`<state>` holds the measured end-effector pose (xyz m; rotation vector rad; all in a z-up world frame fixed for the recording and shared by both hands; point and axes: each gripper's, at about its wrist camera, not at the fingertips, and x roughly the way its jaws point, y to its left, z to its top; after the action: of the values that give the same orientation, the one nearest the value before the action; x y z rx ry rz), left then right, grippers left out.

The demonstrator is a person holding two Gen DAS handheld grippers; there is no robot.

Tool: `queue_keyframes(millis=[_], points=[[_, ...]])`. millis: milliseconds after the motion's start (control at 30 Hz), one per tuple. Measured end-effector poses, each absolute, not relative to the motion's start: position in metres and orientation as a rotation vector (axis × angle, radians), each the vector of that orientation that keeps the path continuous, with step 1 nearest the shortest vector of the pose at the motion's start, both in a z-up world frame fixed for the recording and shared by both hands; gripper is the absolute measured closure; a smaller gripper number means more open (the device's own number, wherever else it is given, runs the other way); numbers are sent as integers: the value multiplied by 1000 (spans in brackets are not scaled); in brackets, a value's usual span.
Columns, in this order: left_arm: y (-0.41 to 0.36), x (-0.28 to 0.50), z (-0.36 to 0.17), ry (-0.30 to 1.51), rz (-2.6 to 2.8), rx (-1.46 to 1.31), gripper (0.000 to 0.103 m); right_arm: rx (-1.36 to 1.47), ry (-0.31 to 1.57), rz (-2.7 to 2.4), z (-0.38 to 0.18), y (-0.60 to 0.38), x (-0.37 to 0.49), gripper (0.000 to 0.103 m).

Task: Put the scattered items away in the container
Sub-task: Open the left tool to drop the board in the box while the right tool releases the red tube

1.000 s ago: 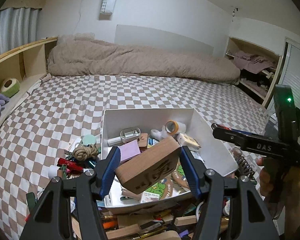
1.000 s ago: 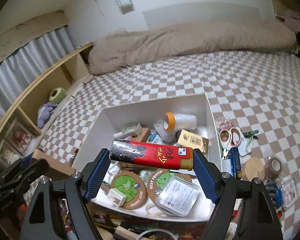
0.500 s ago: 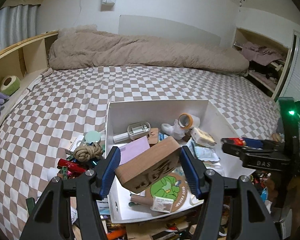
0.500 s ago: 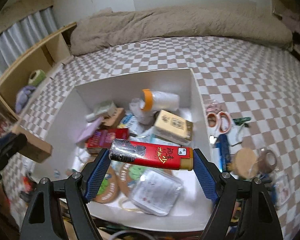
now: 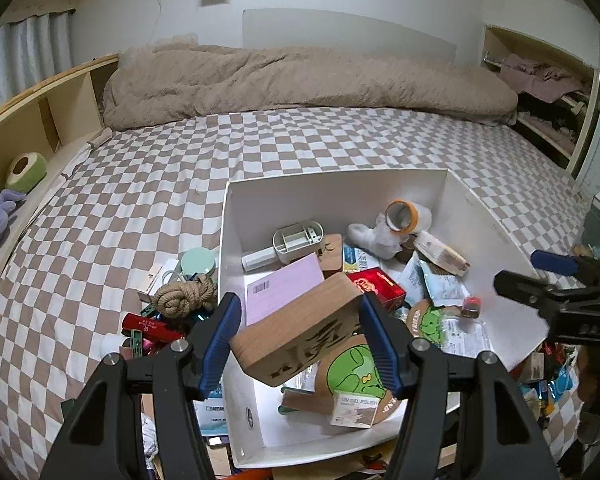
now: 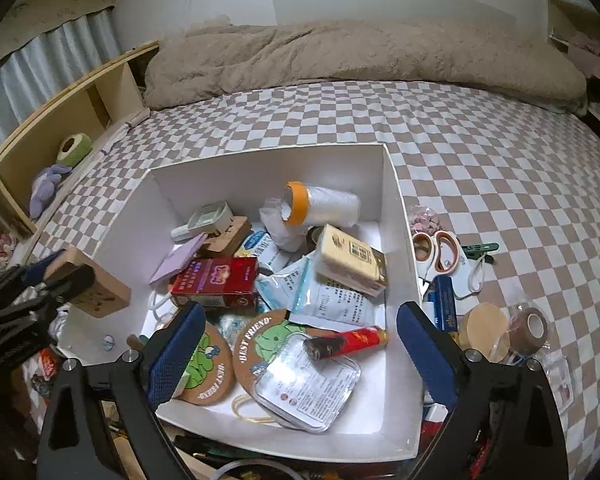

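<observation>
The white box (image 5: pixel 340 172) sits on the checked bed, holding several items. My left gripper (image 5: pixel 300 340) is shut on a wooden block (image 5: pixel 296 332) with carved lettering, tilted over the box's near left corner. In the right wrist view the same block (image 6: pixel 96 292) hangs at the box's (image 6: pixel 268 148) left wall. My right gripper (image 6: pixel 300 344) is over the box's near side, its jaws opening and apart from everything. A red tube (image 6: pixel 348 342) lies below them on a clear plastic case (image 6: pixel 308 380) inside the box.
Left of the box lie a rope coil (image 5: pixel 184 296), a mint lid (image 5: pixel 198 264) and a red tube (image 5: pixel 152 326). Right of it lie scissors (image 6: pixel 440 252), a wooden disc (image 6: pixel 486 326) and a tape roll (image 6: pixel 534 328). A beige duvet (image 6: pixel 360 52) fills the far end.
My right gripper's jaws have spread and the red tube has dropped from them into the box. My left gripper has moved forward and down over the box with the block.
</observation>
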<state>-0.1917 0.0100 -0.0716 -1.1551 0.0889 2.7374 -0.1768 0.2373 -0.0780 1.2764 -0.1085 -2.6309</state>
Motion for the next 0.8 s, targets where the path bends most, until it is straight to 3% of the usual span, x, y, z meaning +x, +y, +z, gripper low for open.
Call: queue_keyframes(millis=[333, 400, 433, 467, 800], points=[[8, -199, -87, 31, 2702, -1271, 42, 1258, -129, -2630, -68, 235, -171, 7], [6, -200, -85, 25, 2729, -1256, 34, 1256, -128, -2633, -68, 236, -171, 7], [5, -200, -83, 20, 2740, -1250, 21, 1254, -129, -2634, -68, 236, -171, 7], [4, -200, -81, 11, 2747, -1238, 16, 1253, -131, -2634, -67, 236, -170, 7], [3, -189, -72, 84, 2774, -1186, 16, 1242, -138, -2630, -64, 238, -160, 7]])
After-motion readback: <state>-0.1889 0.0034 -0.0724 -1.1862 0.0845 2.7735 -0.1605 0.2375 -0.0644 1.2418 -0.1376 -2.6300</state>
